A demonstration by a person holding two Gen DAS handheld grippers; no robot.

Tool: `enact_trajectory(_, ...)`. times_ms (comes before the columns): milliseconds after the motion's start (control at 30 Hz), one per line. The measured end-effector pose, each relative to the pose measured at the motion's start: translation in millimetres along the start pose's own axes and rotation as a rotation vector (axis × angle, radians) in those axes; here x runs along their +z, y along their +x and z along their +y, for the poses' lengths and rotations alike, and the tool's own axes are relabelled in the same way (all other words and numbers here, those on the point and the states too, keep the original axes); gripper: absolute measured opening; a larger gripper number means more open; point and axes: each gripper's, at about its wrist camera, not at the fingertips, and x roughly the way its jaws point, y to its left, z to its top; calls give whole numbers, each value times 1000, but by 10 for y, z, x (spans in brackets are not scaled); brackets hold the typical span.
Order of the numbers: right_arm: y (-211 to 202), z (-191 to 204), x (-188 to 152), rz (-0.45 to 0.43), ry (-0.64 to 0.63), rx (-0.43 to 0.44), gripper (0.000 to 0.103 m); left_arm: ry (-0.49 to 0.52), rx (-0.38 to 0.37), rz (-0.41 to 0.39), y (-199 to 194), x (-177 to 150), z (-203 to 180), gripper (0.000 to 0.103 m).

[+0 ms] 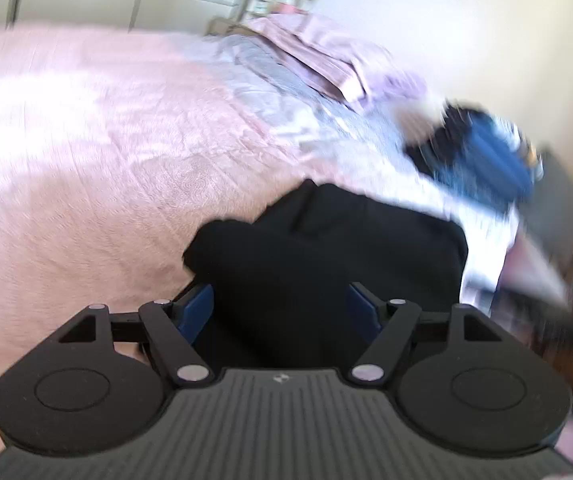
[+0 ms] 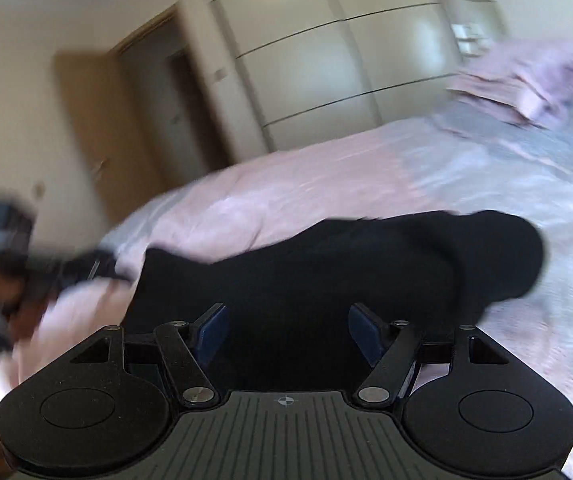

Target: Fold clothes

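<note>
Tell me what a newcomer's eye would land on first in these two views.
The black garment lying bunched on the pink bedspread stands out first, dark against the pale cloth, right ahead of both tools. The left tool and right tool each show blue pads spread apart, with nothing pinched. Farther back, folded pinkish bedding is stacked near the head of the bed, and a blurred dark and blue pile sits at the bed's right edge.

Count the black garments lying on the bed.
1. A single black garment lies on the pink bedspread, just ahead of both tongs. The dark blue bundle farther back is too blurred to identify, so more could be hidden there.
</note>
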Motion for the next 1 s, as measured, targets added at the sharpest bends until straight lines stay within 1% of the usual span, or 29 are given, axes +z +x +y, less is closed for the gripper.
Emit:
enact_trajectory(33, 57, 124, -40, 22, -51, 20, 70, -57, -6, 18, 86, 61, 61, 61)
enact_trajectory(67, 116, 145, -61, 37, -62, 33, 70, -87, 0, 16, 104, 97, 97, 30)
enact_trajectory(100, 146, 177, -109, 49, -71, 43, 70, -111, 10, 10, 104, 127, 126, 13)
enact_trajectory(133, 160, 191, -139, 54, -82, 42, 70, -131, 9, -11, 51, 142, 154, 6)
enact_trajectory(167, 174, 206, -169, 60, -94, 41, 70, -141, 6, -45, -92, 106, 178, 5)
enact_trajectory(233, 169, 220, -161, 60, -111, 38, 70, -157, 1, -115, -417, 10, 224, 5)
enact_trajectory(300, 154, 198, -131, 39, -125, 38, 70, -195, 19, -127, -457, -136, 313, 5)
enact_trajectory(400, 405, 77, -158, 72, -123, 32, 71, -271, 59, -81, -195, -392, 594, 6)
enact_trajectory(467, 512, 97, -203, 95, -142, 32, 77, -320, 60, -72, -51, -485, 759, 9)
enact_trajectory(533, 588, 154, -169, 105, -176, 25, 77, -311, 65, -75, -36, -492, 780, 10)
enact_trajectory(567, 606, 184, -142, 105, -188, 24, 77, -297, 68, -75, -62, -475, 761, 13)
enact_trajectory(600, 604, 201, -102, 99, -194, 52, 77, -268, 78, -73, -112, -453, 728, 14)
enact_trajectory(633, 568, 244, -81, 100, -213, 78, 77, -235, 90, -71, -167, -431, 693, 18)
enact_trajectory(733, 464, 374, -155, 140, -356, 94, 77, -114, 170, -64, -372, -401, 553, 28)
enact_trajectory(767, 431, 401, -206, 154, -417, 104, 77, -66, 195, -69, -467, -409, 489, 28)
enact_trajectory(800, 374, 444, -304, 164, -490, 108, 77, -16, 219, -76, -561, -418, 420, 28)
enact_trajectory(867, 307, 539, -475, 190, -670, 103, 77, 115, 285, -88, -728, -468, 234, 34)
enact_trajectory(900, 292, 583, -562, 207, -766, 97, 77, 195, 306, -95, -784, -527, 121, 37)
enact_trajectory(967, 308, 664, -753, 227, -954, 83, 77, 361, 343, -109, -889, -658, -113, 55)
enact_trajectory(1000, 328, 716, -843, 228, -1050, 74, 77, 463, 354, -110, -910, -749, -253, 61)
